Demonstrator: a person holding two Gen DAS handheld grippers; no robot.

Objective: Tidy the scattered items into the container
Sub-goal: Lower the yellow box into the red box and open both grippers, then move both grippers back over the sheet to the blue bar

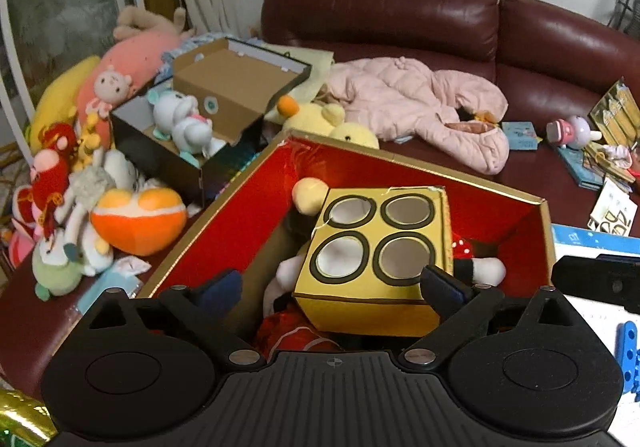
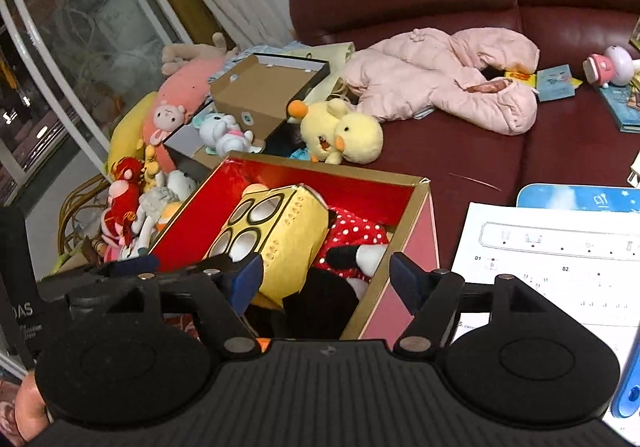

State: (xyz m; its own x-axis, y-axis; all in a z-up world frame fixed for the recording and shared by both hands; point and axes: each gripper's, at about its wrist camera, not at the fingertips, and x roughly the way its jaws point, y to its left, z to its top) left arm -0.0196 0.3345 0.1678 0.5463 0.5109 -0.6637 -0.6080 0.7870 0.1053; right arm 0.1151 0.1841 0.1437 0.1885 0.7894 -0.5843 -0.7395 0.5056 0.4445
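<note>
- In the red-lined container on the maroon sofa, a gold box with four round holes lies tilted on top of soft toys, among them a doll in a red polka-dot dress.
- Risk, as I judge it: the gold box sits propped high and askew. If a gripper brushes it on the way out, it could tip against the container wall or slide over the rim.
- A second risk: the container looks nearly full near this corner, so further toys dropped on the box may roll back out.
- Much is not yet tidied: a yellow duck plush, an orange plush and a heap of small toys to the left, plus a pink padded jacket behind.
- Left gripper: the jaws stand wide and released, one finger to each side of the gold box. The right-side pad looks very close to the box's corner; I cannot tell if it touches. Nothing is grasped.
- Right gripper: the jaws are also spread and empty. The left pad overlaps the gold box's lower edge in the right wrist view; the other hangs over the container's near wall. Contact is uncertain there too.
</note>
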